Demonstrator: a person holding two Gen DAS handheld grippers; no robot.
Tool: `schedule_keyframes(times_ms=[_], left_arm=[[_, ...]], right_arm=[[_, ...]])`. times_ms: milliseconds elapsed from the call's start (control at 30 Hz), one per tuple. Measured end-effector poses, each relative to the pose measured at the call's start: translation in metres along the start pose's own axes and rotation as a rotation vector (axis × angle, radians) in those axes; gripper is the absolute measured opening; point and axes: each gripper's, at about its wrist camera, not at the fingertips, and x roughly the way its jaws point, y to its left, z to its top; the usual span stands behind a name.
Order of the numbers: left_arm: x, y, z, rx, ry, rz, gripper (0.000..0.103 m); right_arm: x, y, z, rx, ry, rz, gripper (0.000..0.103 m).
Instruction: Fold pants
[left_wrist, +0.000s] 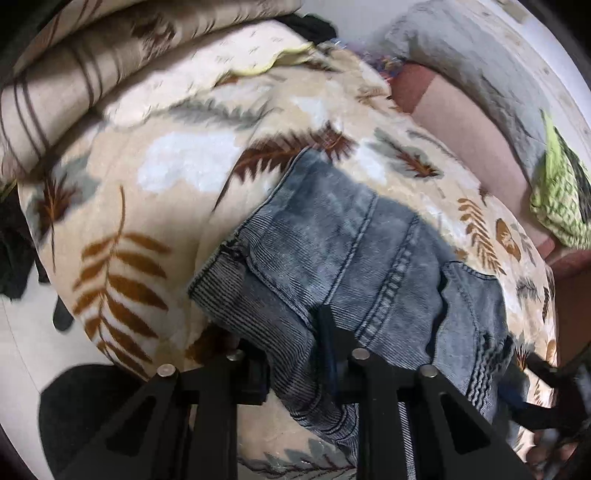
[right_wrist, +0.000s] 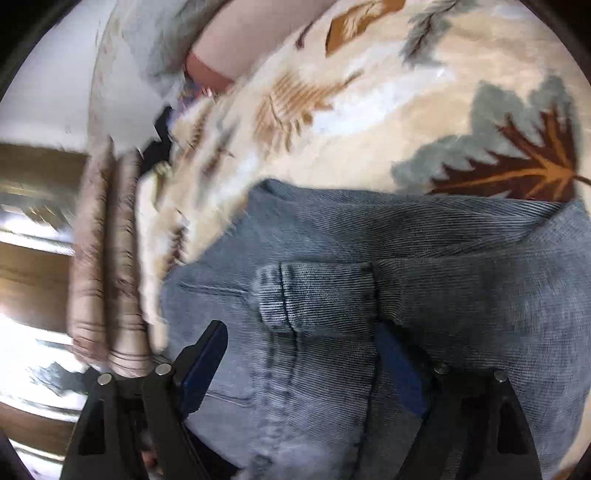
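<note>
The jeans (left_wrist: 343, 258) lie bunched on a leaf-print blanket (left_wrist: 155, 177). The left tongs (left_wrist: 295, 347) pinch a fold of denim between nearly closed fingers. The right tongs (right_wrist: 303, 354) are spread wide over the jeans (right_wrist: 369, 295), fingers resting on the cloth, gripping nothing.

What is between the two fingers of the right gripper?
In the right wrist view, the right gripper is open, and a folded bump of the blue jeans lies between its fingers, on the leaf-print blanket.

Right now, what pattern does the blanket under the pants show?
Leaf print on the cream blanket; clearest in left wrist view.
</note>
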Motion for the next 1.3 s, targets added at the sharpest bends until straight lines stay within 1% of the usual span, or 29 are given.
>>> schedule_keyframes(times_ms=[67, 100, 167, 233, 333, 433, 467, 500, 533, 567, 600, 633, 667, 700, 733, 767, 800, 833, 900, 967, 1000, 1033, 1067, 1133, 1167, 1200, 1233, 1267, 1300], left_arm=[[-0.013, -0.014, 0.0, 0.056, -0.052, 0.007, 0.015], [-0.025, -0.027, -0.001, 0.105, -0.104, 0.012, 0.015], [-0.046, -0.054, -0.007, 0.211, -0.191, 0.017, 0.014], [-0.071, -0.092, -0.02, 0.355, -0.286, 0.015, 0.014], [-0.099, -0.152, -0.053, 0.573, -0.383, -0.015, 0.014], [-0.112, -0.206, -0.105, 0.801, -0.413, -0.083, 0.014], [-0.111, -0.218, -0.123, 0.86, -0.404, -0.107, 0.014], [-0.105, -0.234, -0.145, 0.926, -0.363, -0.14, 0.014], [-0.097, -0.243, -0.158, 0.965, -0.324, -0.157, 0.014], [-0.081, -0.256, -0.175, 1.025, -0.247, -0.173, 0.015], [-0.065, -0.264, -0.187, 1.063, -0.171, -0.186, 0.019], [-0.041, -0.271, -0.201, 1.092, -0.052, -0.209, 0.02], [-0.02, -0.274, -0.213, 1.126, 0.043, -0.197, 0.025], [-0.02, -0.273, -0.218, 1.159, 0.016, -0.184, 0.025], [-0.028, -0.272, -0.217, 1.169, -0.005, -0.204, 0.028], [-0.037, -0.271, -0.212, 1.163, 0.007, -0.243, 0.04], [-0.05, -0.268, -0.201, 1.137, 0.038, -0.309, 0.048], [-0.06, -0.263, -0.193, 1.11, 0.039, -0.349, 0.051], [-0.083, -0.248, -0.17, 1.03, -0.006, -0.402, 0.062], [-0.098, -0.223, -0.136, 0.908, -0.065, -0.412, 0.069], [-0.101, -0.206, -0.115, 0.823, -0.101, -0.391, 0.071], [-0.099, -0.193, -0.103, 0.766, -0.122, -0.356, 0.072], [-0.093, -0.18, -0.087, 0.705, -0.133, -0.307, 0.072], [-0.072, -0.16, -0.066, 0.62, -0.105, -0.215, 0.072], [-0.062, -0.154, -0.06, 0.59, -0.084, -0.182, 0.072], [-0.055, -0.15, -0.058, 0.575, -0.073, -0.173, 0.072], [-0.048, -0.148, -0.056, 0.565, -0.059, -0.163, 0.072], [-0.042, -0.148, -0.058, 0.564, -0.048, -0.159, 0.072], [-0.039, -0.149, -0.061, 0.571, -0.038, -0.164, 0.072]], right_arm=[[-0.027, 0.004, -0.009, -0.031, -0.032, 0.02, 0.085], [-0.04, 0.001, -0.015, -0.037, -0.052, 0.009, 0.085], [-0.067, -0.016, -0.027, -0.013, -0.091, 0.007, 0.085], [-0.089, -0.036, -0.038, 0.031, -0.131, -0.002, 0.085], [-0.125, -0.069, -0.055, 0.116, -0.19, 0.017, 0.085], [-0.152, -0.095, -0.065, 0.161, -0.237, 0.033, 0.085], [-0.16, -0.104, -0.07, 0.181, -0.255, 0.035, 0.085], [-0.165, -0.111, -0.072, 0.197, -0.266, 0.04, 0.085], [-0.17, -0.116, -0.075, 0.206, -0.273, 0.041, 0.085], [-0.174, -0.125, -0.078, 0.223, -0.282, 0.035, 0.085], [-0.176, -0.131, -0.08, 0.238, -0.286, 0.03, 0.085], [-0.176, -0.137, -0.082, 0.251, -0.285, 0.029, 0.085], [-0.178, -0.142, -0.084, 0.264, -0.278, 0.026, 0.085], [-0.174, -0.142, -0.083, 0.272, -0.271, 0.021, 0.085], [-0.172, -0.144, -0.084, 0.28, -0.258, 0.015, 0.085], [-0.171, -0.145, -0.085, 0.28, -0.247, 0.007, 0.085], [-0.173, -0.145, -0.087, 0.271, -0.245, 0.003, 0.085], [-0.173, -0.143, -0.087, 0.265, -0.249, 0.002, 0.085], [-0.174, -0.139, -0.086, 0.263, -0.255, 0.017, 0.085], [-0.176, -0.125, -0.085, 0.233, -0.26, 0.05, 0.085], [-0.177, -0.116, -0.087, 0.212, -0.257, 0.077, 0.085], [-0.175, -0.105, -0.087, 0.193, -0.247, 0.125, 0.085], [-0.172, -0.096, -0.087, 0.181, -0.234, 0.176, 0.085], [-0.158, -0.081, -0.088, 0.179, -0.175, 0.308, 0.085], [-0.143, -0.074, -0.088, 0.187, -0.122, 0.379, 0.085], [-0.131, -0.072, -0.09, 0.188, -0.092, 0.385, 0.085], [-0.119, -0.074, -0.093, 0.189, -0.07, 0.329, 0.085], [-0.105, -0.082, -0.098, 0.192, -0.049, 0.232, 0.085], [-0.093, -0.096, -0.104, 0.228, -0.039, 0.162, 0.076]])
